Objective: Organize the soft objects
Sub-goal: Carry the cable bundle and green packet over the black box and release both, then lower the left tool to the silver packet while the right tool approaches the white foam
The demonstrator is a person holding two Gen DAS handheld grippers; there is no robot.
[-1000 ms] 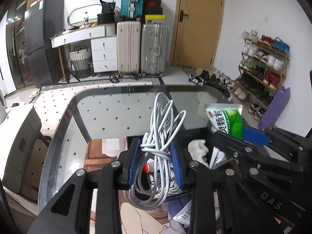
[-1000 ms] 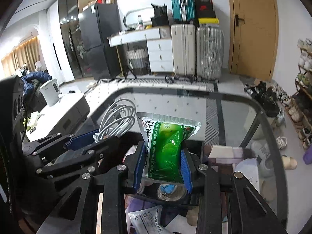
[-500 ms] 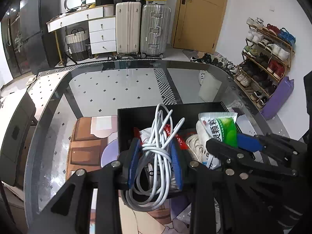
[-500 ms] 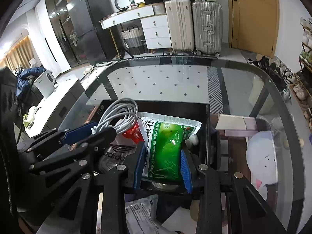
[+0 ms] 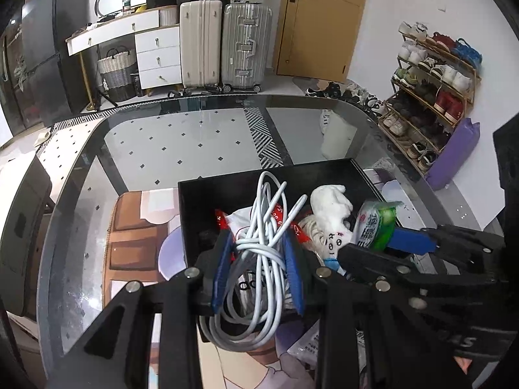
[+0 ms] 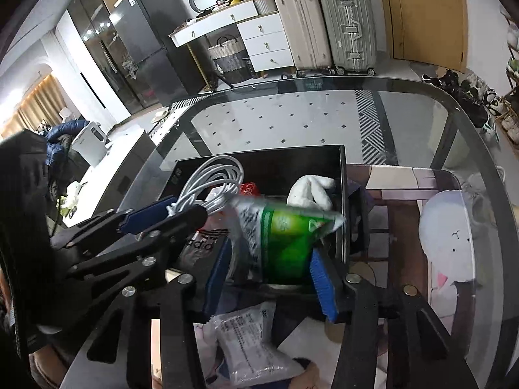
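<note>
A black box (image 5: 227, 191) stands on the glass table and holds a white plush toy (image 5: 331, 207), a red-and-white packet (image 5: 222, 220) and other soft things. My left gripper (image 5: 257, 238) hangs over the box's near left part. Its jaws are beginning to open, and the blue pads still press the coiled white cable (image 5: 266, 259). My right gripper (image 6: 271, 249) is at the box's near right edge (image 6: 342, 194) with jaws opening wide. The green packet (image 6: 285, 233) lies tilted and blurred between the pads, and no pad presses on it.
The glass table (image 5: 181, 142) carries an illustrated mat (image 5: 129, 243) under the box. A white sachet (image 6: 249, 340) lies in front of the box, and a white bunny-face pad (image 6: 451, 236) lies to its right. Suitcases (image 5: 223, 42) and a shoe rack (image 5: 431, 77) stand beyond the table.
Both grippers have sunk toward the black box. The right jaws have spread and the green packet has tipped over between them. The left gripper still holds the cable.
</note>
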